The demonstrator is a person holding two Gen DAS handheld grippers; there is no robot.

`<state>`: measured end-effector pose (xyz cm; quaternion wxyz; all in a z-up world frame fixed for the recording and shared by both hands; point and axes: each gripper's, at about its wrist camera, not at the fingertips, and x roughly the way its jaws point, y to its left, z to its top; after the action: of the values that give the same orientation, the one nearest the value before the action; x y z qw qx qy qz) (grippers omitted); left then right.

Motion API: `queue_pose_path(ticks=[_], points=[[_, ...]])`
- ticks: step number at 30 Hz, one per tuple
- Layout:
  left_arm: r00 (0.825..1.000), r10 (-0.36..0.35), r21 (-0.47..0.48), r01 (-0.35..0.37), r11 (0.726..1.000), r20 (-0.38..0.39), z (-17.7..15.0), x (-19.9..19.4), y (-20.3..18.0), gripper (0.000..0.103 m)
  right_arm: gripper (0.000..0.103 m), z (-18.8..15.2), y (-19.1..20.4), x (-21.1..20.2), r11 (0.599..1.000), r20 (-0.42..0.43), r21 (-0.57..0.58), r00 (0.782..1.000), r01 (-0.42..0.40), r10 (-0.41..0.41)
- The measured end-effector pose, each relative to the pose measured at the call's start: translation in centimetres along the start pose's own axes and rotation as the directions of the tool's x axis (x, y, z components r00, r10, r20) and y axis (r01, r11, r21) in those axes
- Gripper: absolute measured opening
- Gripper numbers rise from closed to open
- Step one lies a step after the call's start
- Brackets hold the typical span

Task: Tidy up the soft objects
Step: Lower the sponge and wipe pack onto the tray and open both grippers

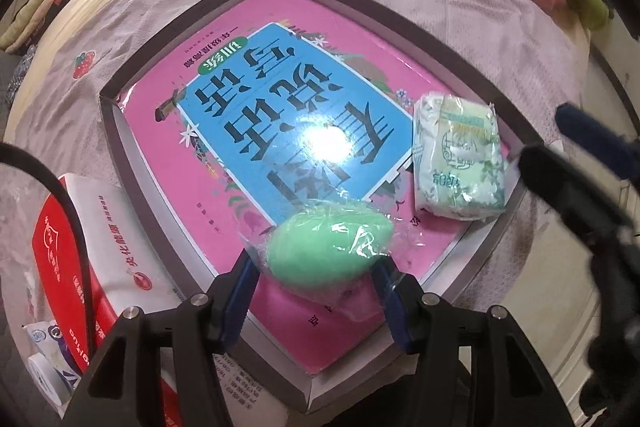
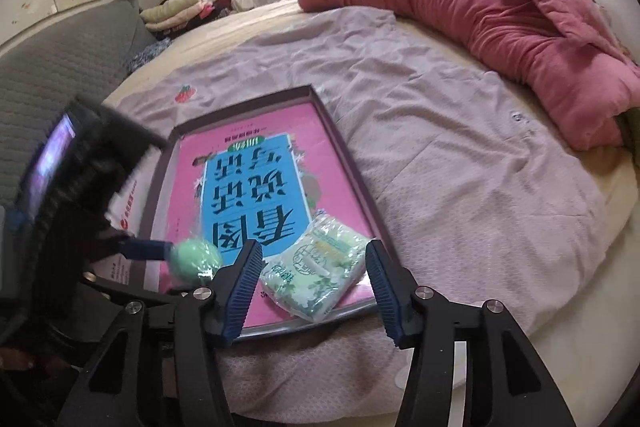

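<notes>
My left gripper [image 1: 316, 265] is shut on a green egg-shaped sponge in clear wrap [image 1: 330, 247], held just above the pink book [image 1: 168, 131] lying in a shallow dark-rimmed tray [image 1: 120, 83]. The sponge also shows in the right wrist view [image 2: 194, 261]. A pale green tissue pack [image 1: 458, 157] lies on the book at the tray's right side. My right gripper [image 2: 312, 281] is open, with the tissue pack [image 2: 316, 277] lying between its fingers, untouched. The right gripper also shows in the left wrist view [image 1: 560, 143].
The tray [image 2: 352, 167] rests on a bed with a mauve sheet [image 2: 460, 155]. A red and white box [image 1: 80, 235] lies left of the tray. A rolled red quilt [image 2: 500, 7] lies at the back right. A grey cushion [image 2: 52, 75] sits left.
</notes>
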<state>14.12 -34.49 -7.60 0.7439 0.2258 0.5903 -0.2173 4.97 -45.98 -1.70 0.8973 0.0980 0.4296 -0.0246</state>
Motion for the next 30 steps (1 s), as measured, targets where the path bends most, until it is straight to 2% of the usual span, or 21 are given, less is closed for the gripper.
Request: queue_pose_path(ticks=[6,10,16,21,30], points=[[1.0,-0.026,0.009,0.026,1.0,-0.007,-0.2,-0.2,-0.1,0.061,0.059,0.2,-0.1,-0.6,1.0,-0.002,0.006,1.0,0.024,-0.024],[0.999,-0.044,0.013,0.044,0.999,0.01,-0.4,-1.0,-0.1,0.07,0.06,0.0,-0.4,-0.8,0.999,-0.007,0.028,0.999,0.037,-0.037],[0.997,-0.067,0.004,0.067,0.998,0.023,-1.1,-2.3,0.4,0.071,0.067,-0.5,-1.0,-1.0,0.995,-0.009,0.09,0.999,0.039,-0.038],[0.994,-0.086,-0.005,0.086,0.996,0.07,-1.6,-4.2,1.0,0.073,0.071,-0.6,-1.1,-1.2,0.993,-0.009,0.111,0.999,0.049,-0.048],[0.989,-0.11,-0.016,0.112,0.994,0.099,-2.2,-5.7,1.6,0.076,0.072,-0.2,-0.8,-2.5,0.99,0.018,0.134,0.998,0.054,-0.057]])
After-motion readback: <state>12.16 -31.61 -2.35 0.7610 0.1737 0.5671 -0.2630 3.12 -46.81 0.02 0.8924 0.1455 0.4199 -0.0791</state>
